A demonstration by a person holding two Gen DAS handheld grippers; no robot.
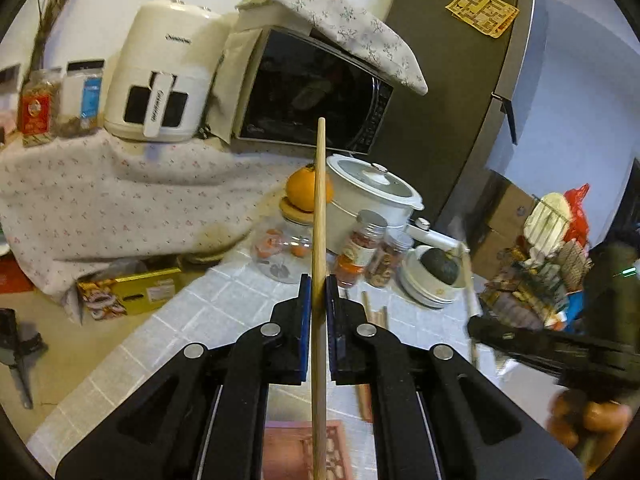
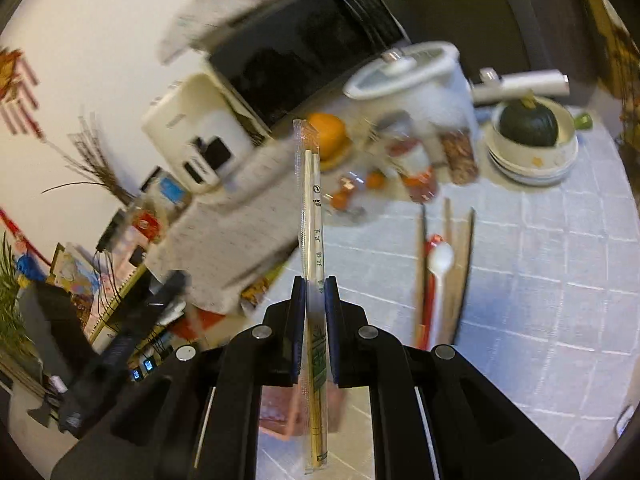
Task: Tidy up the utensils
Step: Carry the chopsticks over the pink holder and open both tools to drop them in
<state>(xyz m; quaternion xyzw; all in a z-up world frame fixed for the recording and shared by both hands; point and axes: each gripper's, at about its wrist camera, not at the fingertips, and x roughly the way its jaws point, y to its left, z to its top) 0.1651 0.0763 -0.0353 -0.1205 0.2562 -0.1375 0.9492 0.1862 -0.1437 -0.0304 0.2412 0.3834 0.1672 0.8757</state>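
Note:
My left gripper is shut on a plain wooden chopstick that stands upright between the blue pads, above the tiled table. My right gripper is shut on a pair of chopsticks in a clear plastic wrapper, also held upright. The right gripper also shows at the right of the left wrist view, holding its stick. On the table lie more chopsticks, a red spoon and a white spoon. A pink box sits below the left gripper; it also shows under the right gripper.
A white pot with lid, an orange on a jar, spice jars and stacked bowls with a dark squash stand at the table's back. A microwave and white air fryer sit on a cloth-covered shelf behind.

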